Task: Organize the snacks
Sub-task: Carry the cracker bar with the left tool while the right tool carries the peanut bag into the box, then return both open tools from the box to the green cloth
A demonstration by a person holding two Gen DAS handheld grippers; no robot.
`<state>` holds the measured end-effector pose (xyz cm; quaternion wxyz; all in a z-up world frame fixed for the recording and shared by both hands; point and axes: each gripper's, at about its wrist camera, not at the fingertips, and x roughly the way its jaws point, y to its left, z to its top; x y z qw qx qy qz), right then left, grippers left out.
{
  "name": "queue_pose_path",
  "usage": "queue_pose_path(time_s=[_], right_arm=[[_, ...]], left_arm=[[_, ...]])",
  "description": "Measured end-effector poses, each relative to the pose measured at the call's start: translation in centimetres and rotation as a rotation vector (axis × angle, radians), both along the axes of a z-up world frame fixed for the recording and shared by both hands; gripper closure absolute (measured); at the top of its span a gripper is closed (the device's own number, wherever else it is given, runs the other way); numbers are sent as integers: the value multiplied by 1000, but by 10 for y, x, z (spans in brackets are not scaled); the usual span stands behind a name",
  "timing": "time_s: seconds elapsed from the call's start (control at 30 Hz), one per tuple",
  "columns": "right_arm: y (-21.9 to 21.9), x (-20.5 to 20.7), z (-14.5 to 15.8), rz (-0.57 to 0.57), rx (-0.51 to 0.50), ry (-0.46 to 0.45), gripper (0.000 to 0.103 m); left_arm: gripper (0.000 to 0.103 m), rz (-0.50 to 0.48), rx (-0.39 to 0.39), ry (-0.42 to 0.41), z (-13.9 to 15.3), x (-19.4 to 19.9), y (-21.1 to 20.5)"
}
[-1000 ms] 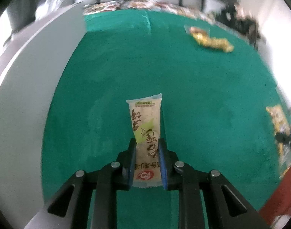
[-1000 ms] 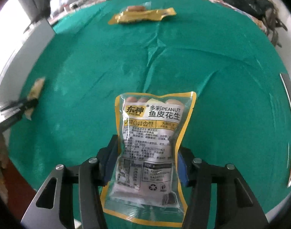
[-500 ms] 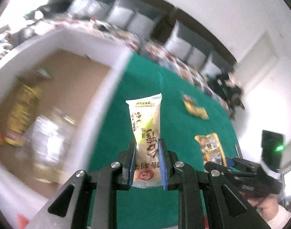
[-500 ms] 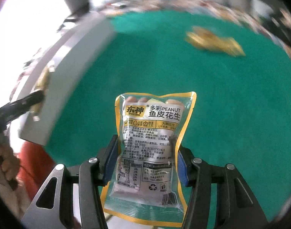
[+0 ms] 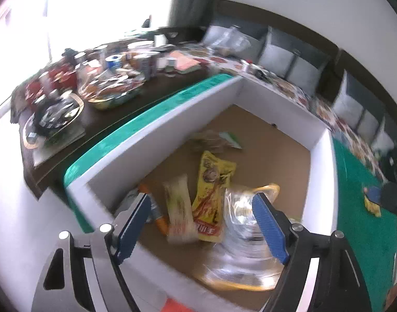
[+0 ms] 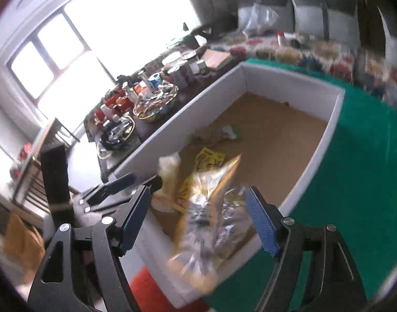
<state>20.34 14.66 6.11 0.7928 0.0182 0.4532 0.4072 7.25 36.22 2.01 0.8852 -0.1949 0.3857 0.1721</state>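
My left gripper [image 5: 201, 199] hangs over a white box [image 5: 156, 135] with a brown floor. Its jaws are opening and nothing sits between the pads. The pale green snack stick [image 5: 179, 208] lies loose in the box beside a yellow packet [image 5: 211, 187]. In the right wrist view my right gripper [image 6: 198, 191] is opening too. The clear, yellow-edged peanut bag [image 6: 208, 221] is blurred between its fingers, loose and dropping at the box's near wall. The same bag [image 5: 247, 236] shows blurred in the left wrist view. The left gripper [image 6: 115, 188] appears at the left of the right wrist view.
More packets [image 5: 216, 140] lie further back in the box. The green tablecloth [image 5: 359, 208] extends right of the box, with a small yellow packet [image 5: 372, 208] on it. A dark side table [image 5: 94, 91] crowded with dishes and jars stands beyond the box's left wall.
Both grippers swung from over the green table to above the white box. Both jaws went from shut to wide apart, letting go of the snack stick and the peanut bag.
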Motion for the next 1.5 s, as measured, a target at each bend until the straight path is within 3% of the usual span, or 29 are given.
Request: queue_pose_path(time_s=[0.07, 0.13, 0.27, 0.43, 0.57, 0.7, 0.83, 1.0, 1.13, 1.23, 1.5], right_arm=[[-17, 1, -7, -17, 19, -21, 24], [-43, 2, -21, -44, -31, -69, 24], [-122, 4, -78, -156, -251, -148, 24], [-261, 3, -147, -378, -473, -125, 24], [-350, -8, -167, -571, -521, -115, 24], [-407, -19, -174, -723, -480, -88, 24], [-422, -28, -171, -780, -421, -112, 22], [-425, -22, -175, -796, -413, -121, 19], [-427, -20, -177, -805, -413, -118, 18], [-432, -22, -179, -808, -415, -119, 17], [-434, -22, -179, -810, -416, -120, 17]], left_arm=[[22, 7, -42, -3, -7, -11, 4], [22, -10, -75, -14, -10, -18, -2], [21, -96, -80, -45, 1, -13, -38], [12, -301, -39, -85, 21, 6, -120], [4, -463, -33, -92, 24, 25, -196], [4, -638, 6, -13, -6, 48, -281], [4, -752, 113, 96, -48, 67, -344], [4, -806, 218, 179, -95, 89, -381], [4, -782, 220, 209, -114, 107, -388], [3, -747, 172, 190, -119, 117, -381], [0, -731, 183, 135, -127, 117, -380]])
